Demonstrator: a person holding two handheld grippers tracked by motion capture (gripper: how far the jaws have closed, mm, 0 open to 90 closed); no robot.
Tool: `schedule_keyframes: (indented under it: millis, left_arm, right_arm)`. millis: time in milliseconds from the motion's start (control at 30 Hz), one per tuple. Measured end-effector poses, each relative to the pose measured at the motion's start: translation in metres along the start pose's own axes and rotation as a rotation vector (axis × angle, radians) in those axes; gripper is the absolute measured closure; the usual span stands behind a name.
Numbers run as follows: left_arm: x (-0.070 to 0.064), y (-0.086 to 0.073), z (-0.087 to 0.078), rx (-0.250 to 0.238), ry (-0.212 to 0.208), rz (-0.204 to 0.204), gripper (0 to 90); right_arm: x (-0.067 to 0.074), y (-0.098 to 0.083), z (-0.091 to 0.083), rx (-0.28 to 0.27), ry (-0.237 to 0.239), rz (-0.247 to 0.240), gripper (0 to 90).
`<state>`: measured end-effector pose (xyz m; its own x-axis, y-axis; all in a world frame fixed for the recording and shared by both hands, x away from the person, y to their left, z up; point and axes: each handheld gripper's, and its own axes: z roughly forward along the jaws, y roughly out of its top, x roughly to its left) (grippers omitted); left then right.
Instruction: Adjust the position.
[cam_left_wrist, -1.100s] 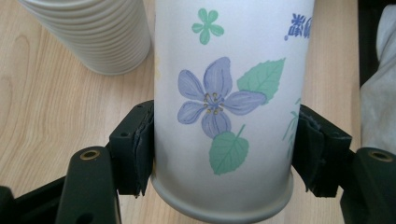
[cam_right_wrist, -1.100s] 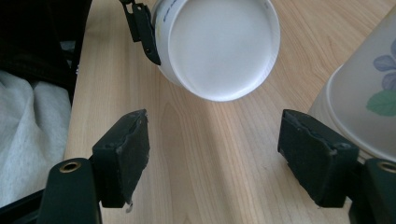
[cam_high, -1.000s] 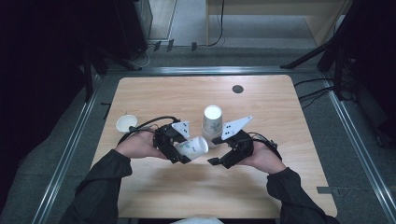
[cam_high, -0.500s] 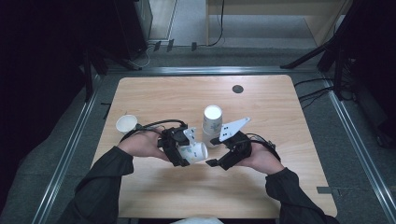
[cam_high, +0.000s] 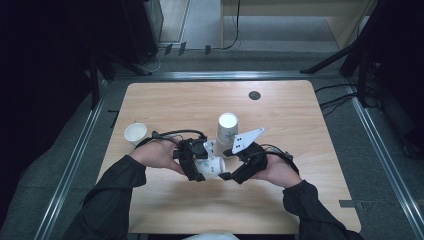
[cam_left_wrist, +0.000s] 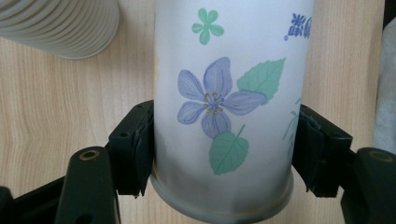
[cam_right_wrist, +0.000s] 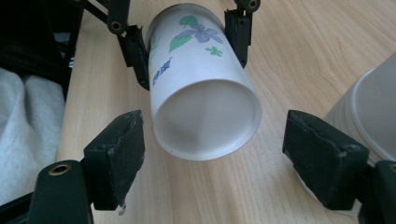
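A white paper cup (cam_left_wrist: 224, 107) printed with purple flowers and green leaves lies on its side just above the table. My left gripper (cam_left_wrist: 224, 149) is shut on it near its base, one pad on each side. In the high view the flowered cup (cam_high: 212, 167) sits between my left gripper (cam_high: 202, 167) and my right gripper (cam_high: 227, 167). In the right gripper view the flowered cup (cam_right_wrist: 205, 116) turns its open mouth toward the camera. My right gripper (cam_right_wrist: 219, 154) is open, its jaws having just been opening; its pads stand on both sides of the rim, apart from it.
A tall stack of white cups (cam_high: 227, 127) stands upright just behind the grippers, close to the right one. A single small cup (cam_high: 135, 133) stands near the table's left edge. A dark round disc (cam_high: 254, 95) lies at the back of the wooden table (cam_high: 300, 200).
The left gripper and its cup have drifted slightly toward the right gripper and the near edge. The right hand has stayed where it was.
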<state>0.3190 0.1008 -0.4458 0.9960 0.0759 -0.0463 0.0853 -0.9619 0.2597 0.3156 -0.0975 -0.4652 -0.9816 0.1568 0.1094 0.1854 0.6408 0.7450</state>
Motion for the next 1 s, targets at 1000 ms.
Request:
schedule_keyframes:
  millis: [1000]
  left_arm:
    - [-0.004, 0.011, 0.003, -0.036, -0.029, 0.007, 27.9]
  right_arm:
    - [0.005, 0.003, 0.01, 0.025, 0.068, -0.039, 34.7]
